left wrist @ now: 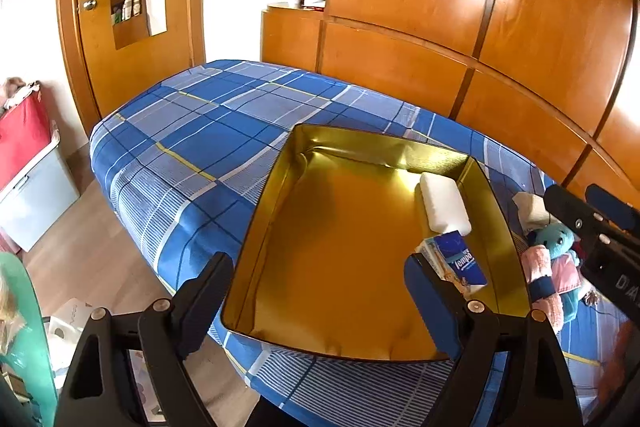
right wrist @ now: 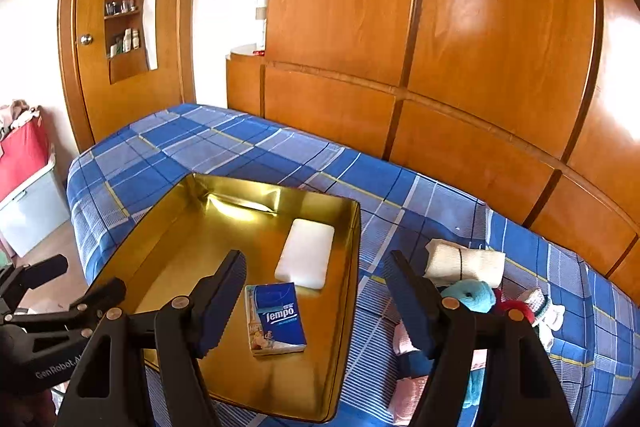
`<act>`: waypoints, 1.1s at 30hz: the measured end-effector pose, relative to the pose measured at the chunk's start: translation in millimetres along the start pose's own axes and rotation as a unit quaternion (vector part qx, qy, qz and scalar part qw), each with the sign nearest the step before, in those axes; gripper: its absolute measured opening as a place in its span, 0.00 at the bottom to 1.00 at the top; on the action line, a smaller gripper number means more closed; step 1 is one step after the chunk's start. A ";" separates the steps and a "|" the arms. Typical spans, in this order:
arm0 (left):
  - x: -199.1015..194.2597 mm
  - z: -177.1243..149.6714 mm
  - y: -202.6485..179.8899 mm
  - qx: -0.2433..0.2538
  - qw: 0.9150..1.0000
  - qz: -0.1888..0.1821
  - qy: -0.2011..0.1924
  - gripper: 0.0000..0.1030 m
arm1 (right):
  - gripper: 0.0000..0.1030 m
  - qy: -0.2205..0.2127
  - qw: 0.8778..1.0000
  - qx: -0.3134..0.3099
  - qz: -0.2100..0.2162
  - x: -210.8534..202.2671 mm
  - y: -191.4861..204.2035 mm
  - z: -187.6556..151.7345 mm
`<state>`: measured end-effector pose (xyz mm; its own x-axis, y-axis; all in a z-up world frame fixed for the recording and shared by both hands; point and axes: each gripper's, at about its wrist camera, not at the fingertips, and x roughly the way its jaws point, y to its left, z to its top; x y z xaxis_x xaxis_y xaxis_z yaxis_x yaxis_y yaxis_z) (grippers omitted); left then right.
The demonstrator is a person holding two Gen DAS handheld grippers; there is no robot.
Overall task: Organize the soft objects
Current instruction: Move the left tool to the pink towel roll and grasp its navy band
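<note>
Here, nearest the left wrist camera, the left gripper (left wrist: 320, 291) hangs with its fingers (left wrist: 208, 291) spread wide and holding nothing, straddling the near end of the gold tin tray (left wrist: 256, 227) that sits on the blue plaid bed (left wrist: 192, 131). The tissue pack (left wrist: 460, 261) lies inside the tray just beyond the tip of that gripper's right finger, close beside it, though whether they touch cannot be told. In the right wrist view, the right gripper (right wrist: 316, 299) is likewise released, its fingers (right wrist: 412, 303) parted and empty; the left one hangs over the tray floor and the right one over the bed outside the tray's right wall. The tissue pack (right wrist: 276, 319) lies flat between them, nearer the left finger, apart from both. Just past it, the white sponge (right wrist: 306, 259) rests on the tray floor (right wrist: 180, 259), its near end touching or nearly touching the pack. To the right of the tray, on the bed (right wrist: 400, 195), a teal plush toy (right wrist: 472, 297) sits partly behind the right finger, with a rolled beige cloth (right wrist: 464, 263) just beyond it. Farther back the bed runs along a wooden wardrobe wall (right wrist: 480, 67).
</note>
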<state>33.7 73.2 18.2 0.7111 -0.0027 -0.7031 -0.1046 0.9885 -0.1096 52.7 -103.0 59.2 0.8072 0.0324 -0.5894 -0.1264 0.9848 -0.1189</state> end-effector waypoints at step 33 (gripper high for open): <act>-7.6 -14.7 -198.7 0.240 0.955 -0.173 0.034 0.84 | 0.70 0.080 0.966 0.158 -0.188 -15.6 -276.3 -105.4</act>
<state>38.8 -125.4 35.0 0.5964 -0.3346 -0.7296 0.4708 0.8820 -0.0196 14.2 -393.5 17.1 0.6585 -0.3403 -0.6712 0.3612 0.9254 -0.1148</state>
